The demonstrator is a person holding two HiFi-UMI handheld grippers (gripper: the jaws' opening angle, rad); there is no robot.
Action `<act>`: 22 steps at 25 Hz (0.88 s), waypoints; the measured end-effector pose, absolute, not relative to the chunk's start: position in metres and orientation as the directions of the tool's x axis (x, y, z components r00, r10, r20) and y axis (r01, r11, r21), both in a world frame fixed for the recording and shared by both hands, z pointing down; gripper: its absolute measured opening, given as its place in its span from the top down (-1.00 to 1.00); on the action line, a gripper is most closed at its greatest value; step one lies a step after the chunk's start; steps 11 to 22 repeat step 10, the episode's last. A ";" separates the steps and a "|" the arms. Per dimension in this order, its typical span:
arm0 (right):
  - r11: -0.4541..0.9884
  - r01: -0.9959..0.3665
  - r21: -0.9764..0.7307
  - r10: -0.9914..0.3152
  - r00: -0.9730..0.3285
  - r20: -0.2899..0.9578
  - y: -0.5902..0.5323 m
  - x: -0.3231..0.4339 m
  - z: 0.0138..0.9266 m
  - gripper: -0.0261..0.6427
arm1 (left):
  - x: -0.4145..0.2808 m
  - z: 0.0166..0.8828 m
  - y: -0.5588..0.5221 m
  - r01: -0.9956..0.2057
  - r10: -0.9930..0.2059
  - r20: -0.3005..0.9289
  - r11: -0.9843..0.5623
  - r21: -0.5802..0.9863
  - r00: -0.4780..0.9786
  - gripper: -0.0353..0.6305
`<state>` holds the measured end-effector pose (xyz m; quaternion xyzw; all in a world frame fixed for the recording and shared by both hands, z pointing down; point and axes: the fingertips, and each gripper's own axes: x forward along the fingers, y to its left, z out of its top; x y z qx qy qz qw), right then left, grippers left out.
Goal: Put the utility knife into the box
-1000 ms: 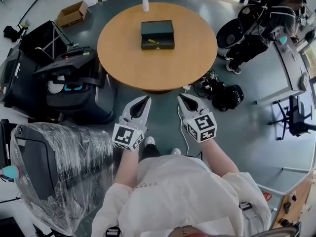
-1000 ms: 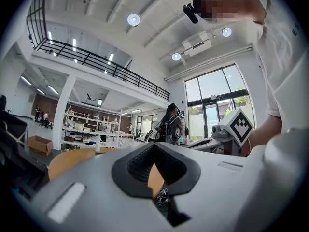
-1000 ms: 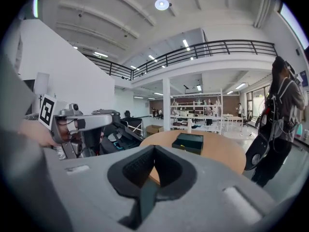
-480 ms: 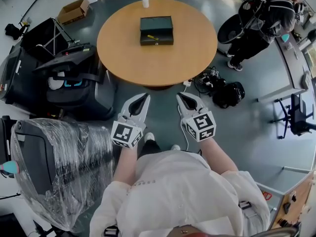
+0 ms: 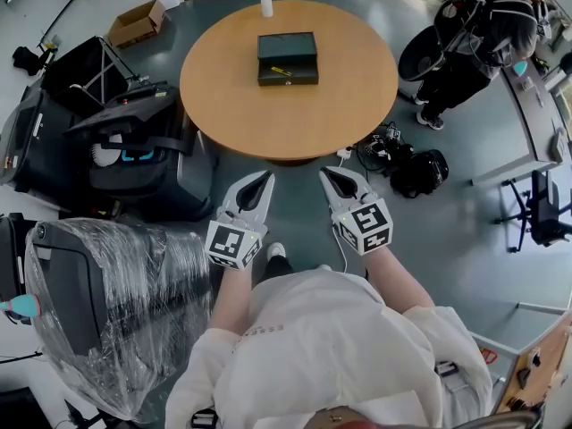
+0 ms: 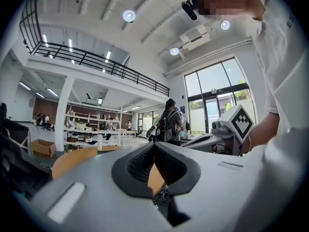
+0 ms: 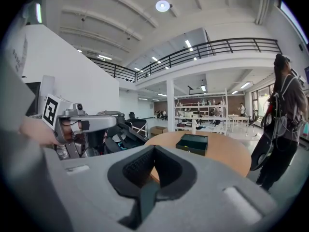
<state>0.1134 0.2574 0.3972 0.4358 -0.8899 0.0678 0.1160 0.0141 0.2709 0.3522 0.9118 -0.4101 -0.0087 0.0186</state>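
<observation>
A dark box (image 5: 287,54) sits on the round wooden table (image 5: 357,105) far ahead; the right gripper view also shows the box (image 7: 192,143). A small yellow thing, probably the utility knife (image 5: 280,71), shows at the box's near side. I cannot tell whether it lies in the box or on it. My left gripper (image 5: 265,179) and right gripper (image 5: 327,175) are held side by side over the floor, short of the table. Both are shut and empty. Their tips meet in the left gripper view (image 6: 154,146) and the right gripper view (image 7: 154,149).
A white bottle (image 5: 264,0) stands at the table's far edge. Black cases (image 5: 134,150) and a plastic-wrapped machine (image 5: 107,302) crowd the left. Cables and a black bag (image 5: 411,172) lie on the floor to the right. A person (image 5: 483,34) stands at the upper right.
The head view has shifted slightly. Both grippers stay side by side and shut, and nothing on the table has moved.
</observation>
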 end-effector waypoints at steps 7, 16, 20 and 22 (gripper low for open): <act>0.616 -0.788 -0.018 -0.753 -0.596 0.279 0.253 0.112 0.400 0.94 | 0.016 0.354 0.267 -0.741 -0.741 0.008 -0.670 0.042 0.671 0.85; 0.618 -0.786 -0.018 -0.750 -0.596 0.287 0.251 0.112 0.403 0.94 | 0.017 0.356 0.264 -0.737 -0.737 0.010 -0.675 0.041 0.676 0.85; 0.618 -0.786 -0.018 -0.750 -0.596 0.287 0.251 0.112 0.403 0.94 | 0.017 0.356 0.264 -0.737 -0.737 0.010 -0.675 0.041 0.676 0.85; 0.618 -0.786 -0.018 -0.750 -0.596 0.287 0.251 0.112 0.403 0.94 | 0.017 0.356 0.264 -0.737 -0.737 0.010 -0.675 0.041 0.676 0.85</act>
